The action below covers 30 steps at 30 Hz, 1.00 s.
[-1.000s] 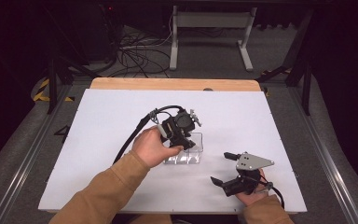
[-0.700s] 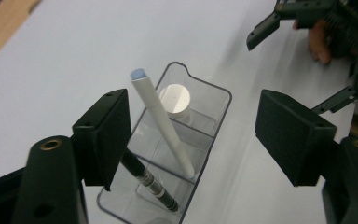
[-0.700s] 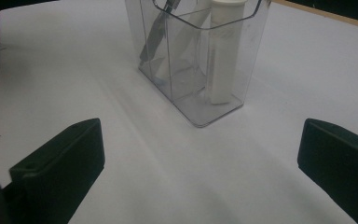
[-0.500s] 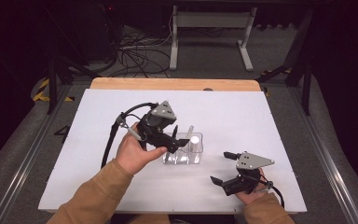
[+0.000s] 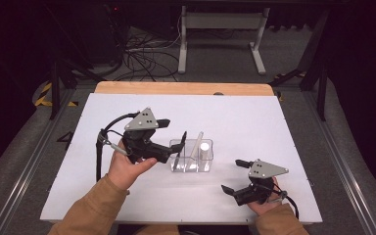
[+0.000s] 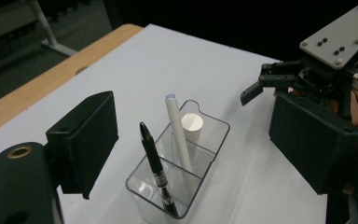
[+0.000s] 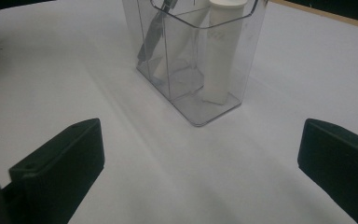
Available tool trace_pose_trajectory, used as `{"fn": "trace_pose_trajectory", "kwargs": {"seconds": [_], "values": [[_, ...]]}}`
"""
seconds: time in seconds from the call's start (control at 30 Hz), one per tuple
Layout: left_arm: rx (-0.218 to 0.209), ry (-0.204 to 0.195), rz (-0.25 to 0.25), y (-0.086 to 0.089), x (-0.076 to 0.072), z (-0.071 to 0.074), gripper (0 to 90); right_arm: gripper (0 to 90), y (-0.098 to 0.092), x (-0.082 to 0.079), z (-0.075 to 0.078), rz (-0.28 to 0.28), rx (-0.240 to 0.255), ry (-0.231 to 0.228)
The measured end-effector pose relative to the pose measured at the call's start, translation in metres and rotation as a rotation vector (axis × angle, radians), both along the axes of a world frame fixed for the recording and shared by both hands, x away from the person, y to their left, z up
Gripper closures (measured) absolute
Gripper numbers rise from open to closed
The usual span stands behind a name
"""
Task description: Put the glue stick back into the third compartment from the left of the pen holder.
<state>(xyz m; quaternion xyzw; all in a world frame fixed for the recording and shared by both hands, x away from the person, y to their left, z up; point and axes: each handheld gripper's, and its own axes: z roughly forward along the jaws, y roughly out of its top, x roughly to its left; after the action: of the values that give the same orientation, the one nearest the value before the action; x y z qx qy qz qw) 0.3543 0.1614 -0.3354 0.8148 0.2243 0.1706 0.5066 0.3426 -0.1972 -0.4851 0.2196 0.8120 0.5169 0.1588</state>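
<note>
A clear three-part organizer stands on the white table. A black pen leans in its left cell, a white pen in the middle one, and a white tube stands upright in the right one. My left gripper hovers just left of the organizer. Its jaws have just been opening and stand wide apart with nothing between them. My right gripper rests open near the front right edge, facing the organizer with bare table between its jaws.
A wooden strip borders the table's far edge. Beyond it on the floor lie cables and a white stand's feet. Metal rails run along both sides of the table.
My left gripper has pulled back to the left from above the organizer and opened its jaws. The black pen now stands free in the left cell. The right gripper has not moved.
</note>
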Motion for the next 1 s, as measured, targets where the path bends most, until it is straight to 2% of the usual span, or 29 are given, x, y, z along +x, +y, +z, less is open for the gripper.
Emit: {"fn": "trace_pose_trajectory", "kwargs": {"seconds": [0.23, 0.37, 0.47, 0.57, 0.63, 0.73, 0.8, 0.87, 1.0], "values": [[-0.035, -0.054, 0.042, 0.018, -0.01, -0.009, 14.8, 0.3, -0.002, 0.0, 0.001, -0.003, 0.018, 0.002], [-0.065, -0.08, 0.069, 0.033, -0.016, -0.019, 14.7, 0.2, -0.002, 0.0, 0.001, 0.0, 0.025, 0.003], [-0.079, -0.114, 0.09, 0.043, -0.021, -0.028, 14.7, 0.0, -0.003, 0.0, 0.002, 0.004, 0.032, 0.005], [-0.095, -0.126, 0.103, 0.052, -0.026, -0.037, 14.3, 0.0, -0.003, -0.001, 0.002, 0.003, 0.033, -0.001], [-0.096, -0.128, 0.113, 0.059, -0.028, -0.043, 14.0, 0.0, -0.003, -0.001, 0.002, 0.001, 0.03, -0.004], [-0.118, -0.104, 0.139, 0.069, -0.03, -0.054, 13.6, 0.1, -0.003, -0.001, 0.002, 0.0, 0.033, -0.006], [-0.111, -0.085, 0.174, 0.076, -0.03, -0.062, 12.9, 0.2, -0.003, -0.002, 0.003, -0.003, 0.033, -0.012], [-0.123, -0.067, 0.184, 0.082, -0.03, -0.069, 12.9, 0.4, -0.003, -0.002, 0.002, -0.003, 0.029, -0.011], [-0.114, -0.067, 0.205, 0.09, -0.033, -0.084, 12.9, 0.8, -0.004, -0.002, 0.003, -0.002, 0.031, -0.01]]}}
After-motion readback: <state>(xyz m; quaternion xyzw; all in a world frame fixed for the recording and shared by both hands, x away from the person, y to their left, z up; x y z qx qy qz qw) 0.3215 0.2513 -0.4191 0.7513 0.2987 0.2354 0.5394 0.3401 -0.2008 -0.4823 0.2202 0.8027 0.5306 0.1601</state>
